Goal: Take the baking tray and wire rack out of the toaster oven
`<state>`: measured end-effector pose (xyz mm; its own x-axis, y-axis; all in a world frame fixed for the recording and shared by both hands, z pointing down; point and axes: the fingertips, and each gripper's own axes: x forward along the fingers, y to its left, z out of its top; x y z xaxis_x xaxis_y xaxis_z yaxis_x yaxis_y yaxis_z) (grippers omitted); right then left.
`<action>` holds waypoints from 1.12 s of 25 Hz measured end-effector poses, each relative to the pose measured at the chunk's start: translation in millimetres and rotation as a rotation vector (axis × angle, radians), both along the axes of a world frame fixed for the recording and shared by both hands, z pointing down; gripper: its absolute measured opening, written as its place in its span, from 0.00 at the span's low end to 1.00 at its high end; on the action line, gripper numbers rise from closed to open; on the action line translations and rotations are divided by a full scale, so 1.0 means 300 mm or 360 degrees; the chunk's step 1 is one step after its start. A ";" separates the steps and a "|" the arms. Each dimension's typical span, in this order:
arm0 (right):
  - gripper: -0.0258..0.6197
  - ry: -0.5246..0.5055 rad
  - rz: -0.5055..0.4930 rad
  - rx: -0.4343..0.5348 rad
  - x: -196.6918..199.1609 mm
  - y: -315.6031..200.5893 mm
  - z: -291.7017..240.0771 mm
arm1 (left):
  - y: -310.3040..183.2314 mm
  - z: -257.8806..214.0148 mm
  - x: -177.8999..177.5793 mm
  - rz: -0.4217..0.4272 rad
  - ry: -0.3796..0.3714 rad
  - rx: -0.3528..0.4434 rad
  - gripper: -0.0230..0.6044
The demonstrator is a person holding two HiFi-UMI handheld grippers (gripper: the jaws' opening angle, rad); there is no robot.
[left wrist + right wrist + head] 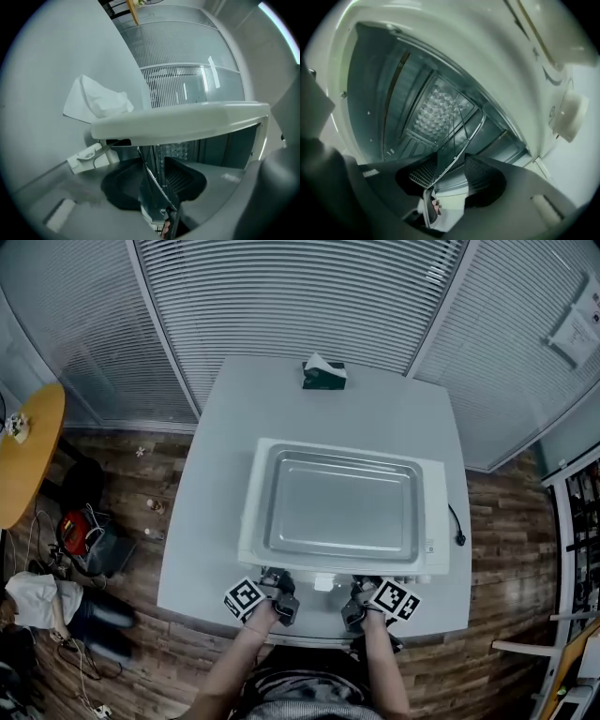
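The right gripper has its jaws part-way apart. The front edge of the wire rack runs edge-on through the gap, with room on both sides, so the pads do not look clamped on it. The left gripper stands the same way, half spread with a thin rack wire slanting between its pads and no firm pinch visible. Both grippers are rolled over, so the rack reads as a steep diagonal in each gripper view.

Beyond the right jaws lies the open oven cavity, with ribbed walls and a dimpled back panel. The rack sits inside it, only its front edge reaching the jaws. A white knob shows on the control panel to the right.

In the head view, both grippers are just at the front of the toaster oven, near each other. The oven stands on a grey table, with a tissue box at the far edge. A shallow metal tray lies on the oven's top; judging by its shape, it is the baking tray, already out.

If so, the task looks about half done. The rack has yet to be gripped firmly on both sides, drawn level out of its rails and set down.
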<state>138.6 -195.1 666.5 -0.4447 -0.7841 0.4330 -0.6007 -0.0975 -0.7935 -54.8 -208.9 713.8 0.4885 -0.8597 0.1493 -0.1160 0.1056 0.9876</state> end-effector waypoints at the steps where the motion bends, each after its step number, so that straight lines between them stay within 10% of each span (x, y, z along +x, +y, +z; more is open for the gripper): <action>1: 0.31 -0.0025 0.0016 0.0001 0.002 -0.005 0.002 | -0.003 0.006 -0.003 -0.0008 0.0028 -0.0003 0.25; 5: 0.11 -0.0133 0.0047 0.0057 -0.001 -0.019 -0.015 | -0.004 0.019 -0.006 -0.0034 0.0133 -0.0018 0.13; 28: 0.08 -0.0229 -0.0013 0.0209 -0.060 0.221 -0.120 | 0.245 -0.100 -0.061 -0.0032 0.0240 0.0168 0.08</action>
<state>120.5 -128.8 630.6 -0.5012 -0.8258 0.2586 -0.4806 0.0171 -0.8768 -73.0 -135.4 683.7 0.4813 -0.8764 -0.0161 0.0353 0.0010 0.9994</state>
